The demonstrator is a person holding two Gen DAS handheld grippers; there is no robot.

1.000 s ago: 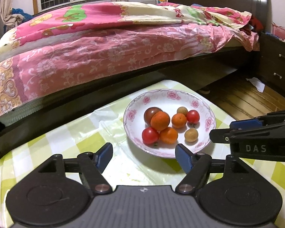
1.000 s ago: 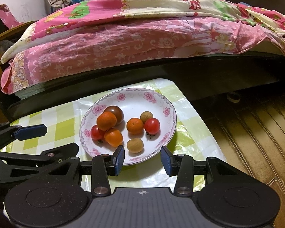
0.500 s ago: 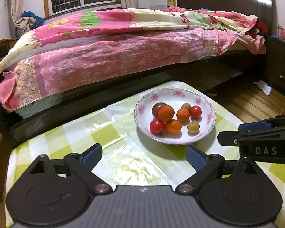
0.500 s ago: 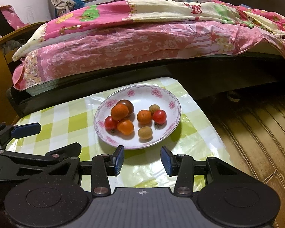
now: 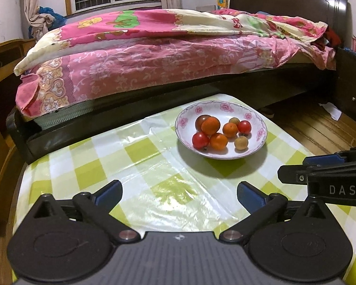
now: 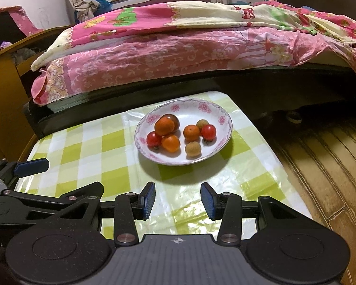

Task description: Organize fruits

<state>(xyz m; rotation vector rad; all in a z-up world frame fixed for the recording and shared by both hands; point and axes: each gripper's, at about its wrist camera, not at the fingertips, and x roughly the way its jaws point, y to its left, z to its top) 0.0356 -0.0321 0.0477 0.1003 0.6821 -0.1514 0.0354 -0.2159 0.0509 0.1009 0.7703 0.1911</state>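
Observation:
A white floral plate [image 5: 258,123] [image 6: 225,128] sits on the far right part of a green-checked table [image 5: 106,156] [image 6: 92,147]. It holds several small fruits: oranges [image 5: 210,125] [image 6: 164,125], red tomatoes [image 5: 200,140] [image 6: 208,131], a dark tomato and tan longans [image 5: 241,142] [image 6: 193,148]. My left gripper [image 5: 179,193] is open and empty, well short of the plate. My right gripper [image 6: 177,200] is open and empty, also back from the plate. It also shows from the side in the left wrist view [image 5: 320,166].
A bed with a pink floral quilt [image 5: 154,54] [image 6: 178,47] runs along the table's far side. Wooden floor [image 6: 332,166] lies to the right beyond the table edge. A dark nightstand [image 5: 353,83] stands at far right. Wooden furniture [image 6: 4,99] stands at left.
Both grippers have pulled back from the plate, which now looks smaller and farther away. The left gripper's jaws have opened wider. The fruits have not moved.

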